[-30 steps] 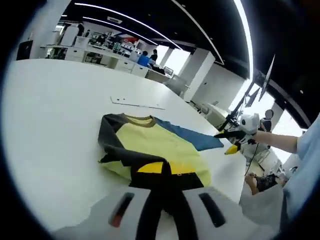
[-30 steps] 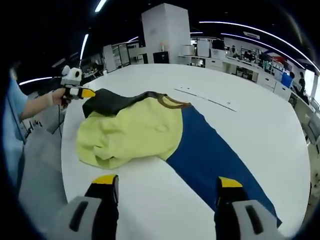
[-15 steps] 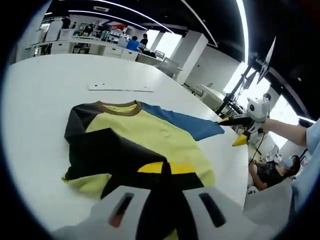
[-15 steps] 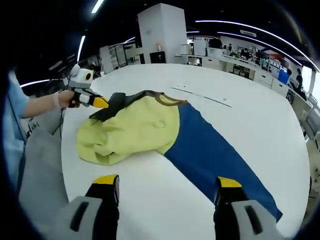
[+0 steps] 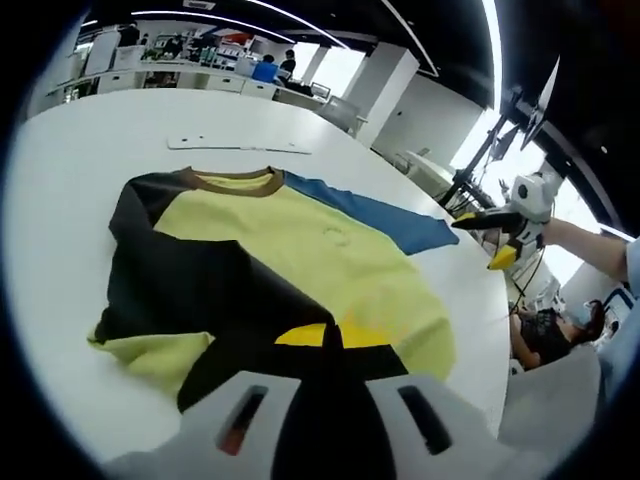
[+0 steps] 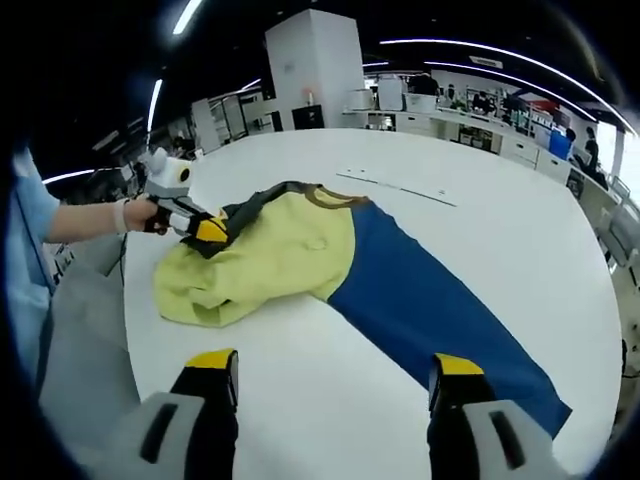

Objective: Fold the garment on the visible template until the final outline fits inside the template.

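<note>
While clamping the black sleeve [image 5: 210,300] at frame bottom, left fingers [image 5: 325,340] lead; right fingers [image 6: 330,375] spread, blue sleeve [image 6: 440,310] just ahead.

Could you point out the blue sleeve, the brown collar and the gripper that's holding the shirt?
blue sleeve [image 6: 440,310], right gripper view: middle of the outstretched sleeve.
brown collar [image 5: 232,181], left gripper view: front edge of the neckband.
left gripper [image 6: 205,232], right gripper view: yellow jaw tips, closed on the black sleeve.
</note>
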{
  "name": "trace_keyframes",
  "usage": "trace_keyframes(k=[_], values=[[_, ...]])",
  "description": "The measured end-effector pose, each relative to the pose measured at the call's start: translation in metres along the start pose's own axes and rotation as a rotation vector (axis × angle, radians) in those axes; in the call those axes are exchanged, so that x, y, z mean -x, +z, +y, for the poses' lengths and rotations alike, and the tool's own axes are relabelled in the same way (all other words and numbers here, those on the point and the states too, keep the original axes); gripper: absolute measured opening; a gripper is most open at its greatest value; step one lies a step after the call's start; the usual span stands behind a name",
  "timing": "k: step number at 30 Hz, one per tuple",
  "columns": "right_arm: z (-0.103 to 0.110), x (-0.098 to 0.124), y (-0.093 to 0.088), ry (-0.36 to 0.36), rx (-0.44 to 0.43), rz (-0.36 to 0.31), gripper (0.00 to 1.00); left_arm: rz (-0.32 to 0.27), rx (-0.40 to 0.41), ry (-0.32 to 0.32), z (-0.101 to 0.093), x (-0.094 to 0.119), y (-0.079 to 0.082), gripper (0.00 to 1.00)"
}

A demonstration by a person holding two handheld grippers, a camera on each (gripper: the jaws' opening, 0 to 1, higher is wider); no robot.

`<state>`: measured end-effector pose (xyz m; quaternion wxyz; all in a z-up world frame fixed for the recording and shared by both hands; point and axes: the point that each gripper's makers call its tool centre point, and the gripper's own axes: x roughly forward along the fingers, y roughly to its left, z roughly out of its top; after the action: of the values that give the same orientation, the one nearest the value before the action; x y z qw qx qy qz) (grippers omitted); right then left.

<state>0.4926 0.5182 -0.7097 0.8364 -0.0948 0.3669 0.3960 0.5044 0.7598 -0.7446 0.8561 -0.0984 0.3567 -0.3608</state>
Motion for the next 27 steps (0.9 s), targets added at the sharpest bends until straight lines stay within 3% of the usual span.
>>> trace_keyframes(k=[8, 13, 16, 19, 24, 27], values=[[0.001, -0.001, 0.001, 0.005, 0.001, 0.005, 0.78, 0.006, -0.043, -0.007, -0.002, 0.005, 0.000, 0.03], [0.003, -0.002, 0.001, 0.009, 0.002, 0.012, 0.78, -0.026, -0.093, -0.036, -0.012, 0.013, 0.009, 0.26], [0.005, -0.002, 0.001, 0.011, 0.003, 0.013, 0.78, -0.067, -0.080, -0.074, -0.021, 0.023, 0.018, 0.35], [0.007, -0.003, 0.002, 0.016, 0.009, 0.012, 0.78, -0.092, -0.093, -0.070, -0.018, 0.029, 0.024, 0.55], [0.008, -0.003, 0.003, 0.016, 0.012, 0.017, 0.78, -0.119, -0.094, -0.076, -0.016, 0.042, 0.030, 0.79], [0.009, -0.003, 0.004, 0.018, 0.016, 0.015, 0.78, -0.110, -0.097, -0.074, -0.013, 0.047, 0.029, 0.85]])
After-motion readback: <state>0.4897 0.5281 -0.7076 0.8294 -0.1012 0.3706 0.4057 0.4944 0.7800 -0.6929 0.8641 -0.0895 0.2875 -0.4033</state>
